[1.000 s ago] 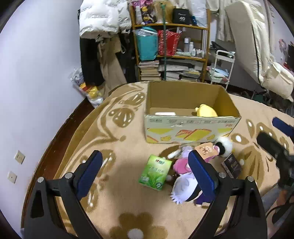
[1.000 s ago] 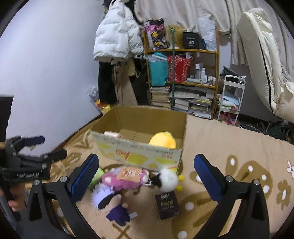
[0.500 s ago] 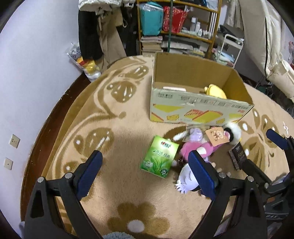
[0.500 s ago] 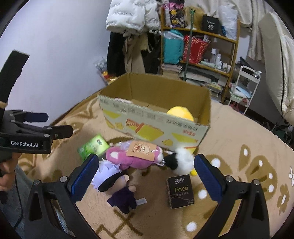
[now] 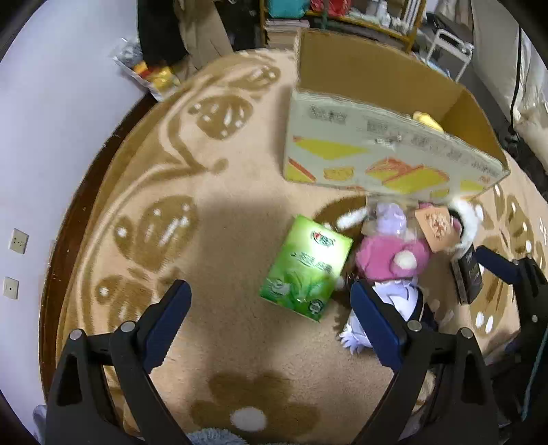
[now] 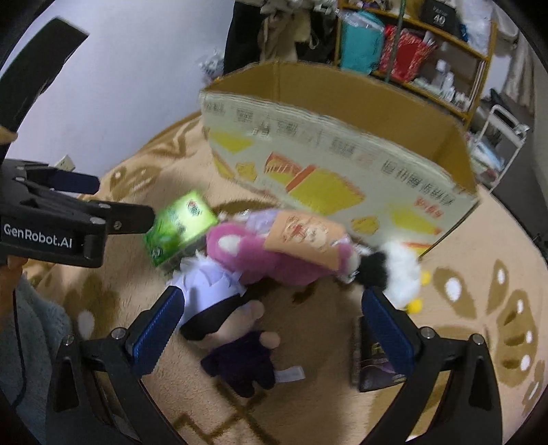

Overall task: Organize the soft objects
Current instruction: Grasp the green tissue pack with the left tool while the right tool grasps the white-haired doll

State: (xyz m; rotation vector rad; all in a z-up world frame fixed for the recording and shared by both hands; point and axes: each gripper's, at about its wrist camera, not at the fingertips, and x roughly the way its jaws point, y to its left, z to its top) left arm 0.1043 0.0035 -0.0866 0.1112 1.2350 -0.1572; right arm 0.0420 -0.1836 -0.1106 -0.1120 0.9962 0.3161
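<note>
On the patterned rug, just in front of the cardboard box, lies a cluster of soft things. Legible writing: "GenRobot.AI" in white on the body of the left tool, seen from the right wrist view; "40" on a black package on the shelf; the print along the box rim is blurred and cannot be read. The green pack carries a red-and-white oval logo and text too small to read. The black pack lies on the rug beside the right tool.

The pink plush rests against the box front, a tan printed tag on top of it, touching the white-haired doll below and the black-and-white plush to its right. A yellow plush sits inside the box.

Both tools are spread wide and grip nothing: the left tool hangs above the green pack, the right tool above the doll.

Compared with half a second earlier, both tools have come lower and closer to the cluster; the toys and packs lie where they were.
</note>
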